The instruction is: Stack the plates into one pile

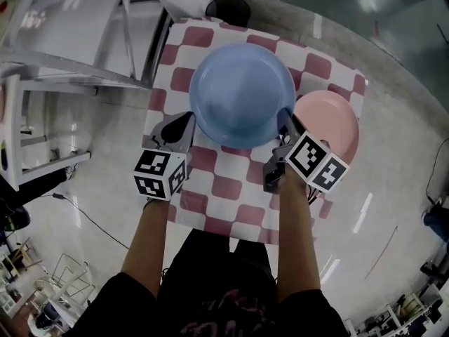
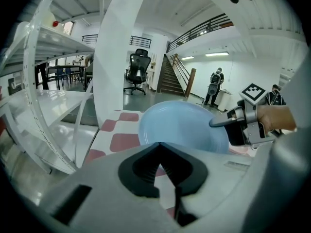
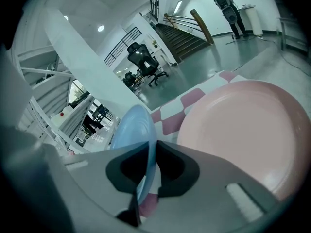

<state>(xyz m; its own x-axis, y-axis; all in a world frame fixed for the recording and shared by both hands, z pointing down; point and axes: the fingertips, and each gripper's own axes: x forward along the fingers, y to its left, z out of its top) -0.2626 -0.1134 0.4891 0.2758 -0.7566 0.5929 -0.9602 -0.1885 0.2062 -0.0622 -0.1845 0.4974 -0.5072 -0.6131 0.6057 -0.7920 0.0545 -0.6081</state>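
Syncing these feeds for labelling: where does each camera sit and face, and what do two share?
Head view: on the person's head, steeply down onto checked table, blue plate, pink plate; forearms, left gripper, right gripper show.
Left gripper view: on that gripper, along its shut, empty jaws toward the blue plate; right gripper beyond.
Right gripper view: on that gripper, along jaws clamped on the blue plate's rim; pink plate at right.
Shared: all show the blue plate.
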